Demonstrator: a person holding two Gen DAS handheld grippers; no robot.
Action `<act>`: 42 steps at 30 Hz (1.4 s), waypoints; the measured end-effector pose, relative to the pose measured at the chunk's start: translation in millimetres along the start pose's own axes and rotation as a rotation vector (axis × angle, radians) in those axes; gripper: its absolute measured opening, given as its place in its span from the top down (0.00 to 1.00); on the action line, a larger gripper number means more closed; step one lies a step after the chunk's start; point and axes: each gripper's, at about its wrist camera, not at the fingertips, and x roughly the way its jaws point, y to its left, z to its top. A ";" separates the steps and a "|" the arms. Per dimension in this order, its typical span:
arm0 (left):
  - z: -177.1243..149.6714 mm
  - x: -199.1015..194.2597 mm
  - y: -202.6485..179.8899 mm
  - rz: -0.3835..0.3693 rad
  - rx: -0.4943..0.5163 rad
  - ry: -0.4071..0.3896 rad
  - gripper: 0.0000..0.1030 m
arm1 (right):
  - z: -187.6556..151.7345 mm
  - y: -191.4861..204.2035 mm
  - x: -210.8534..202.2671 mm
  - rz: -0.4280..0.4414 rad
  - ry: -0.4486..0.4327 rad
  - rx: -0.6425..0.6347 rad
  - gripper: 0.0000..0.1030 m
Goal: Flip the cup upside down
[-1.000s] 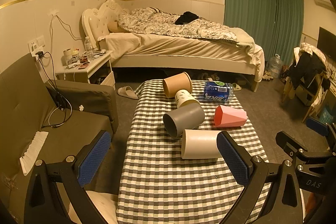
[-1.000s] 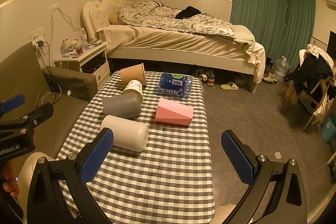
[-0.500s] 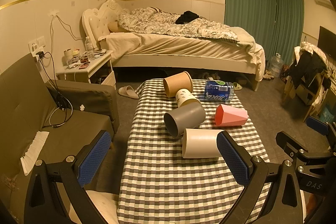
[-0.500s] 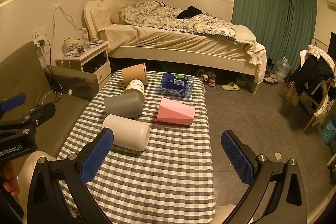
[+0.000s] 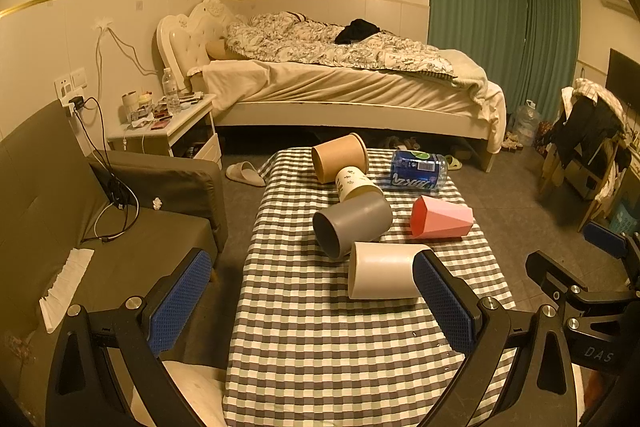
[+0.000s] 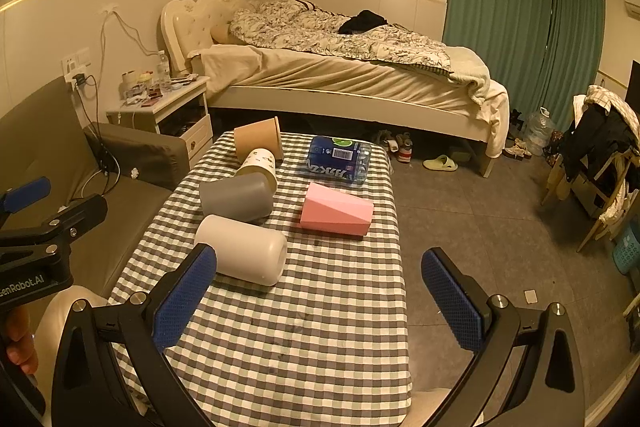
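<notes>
Several cups lie on their sides on the checkered table [image 5: 320, 339] [image 6: 320, 339]: a white cup [image 5: 380, 277] [image 6: 244, 249] nearest, a grey cup [image 5: 352, 223] [image 6: 236, 197], a pink faceted cup [image 5: 442, 219] [image 6: 336, 211], a small patterned paper cup [image 5: 356, 183] [image 6: 258, 165] and a tan cup [image 5: 340, 157] [image 6: 258, 138]. My left gripper [image 5: 312, 301] is open and empty, above the table's near left part. My right gripper [image 6: 316, 299] is open and empty, above the table's near end. Each gripper shows at the edge of the other's view.
A blue-labelled plastic bottle [image 5: 418, 173] [image 6: 340, 159] lies at the table's far end. A dark sofa [image 5: 100, 227] runs along the left. A nightstand [image 5: 164, 131] and a bed [image 5: 340, 83] stand behind. A chair with clothes [image 5: 588, 143] stands at the right.
Both views have drifted slightly; the grippers have shifted a little and stay open. The cups have not moved.
</notes>
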 end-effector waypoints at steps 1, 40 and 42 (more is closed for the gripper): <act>-0.1 0.0 -0.1 0.000 0.000 -0.001 0.00 | -0.1 0.0 0.1 0.001 0.000 0.000 0.00; -24.4 145.7 52.4 0.164 -0.042 0.197 0.00 | -0.5 103.8 228.9 0.572 0.477 -0.580 0.01; -25.1 147.9 53.5 0.162 -0.042 0.205 0.00 | -6.7 107.4 232.5 0.573 0.515 -0.562 0.06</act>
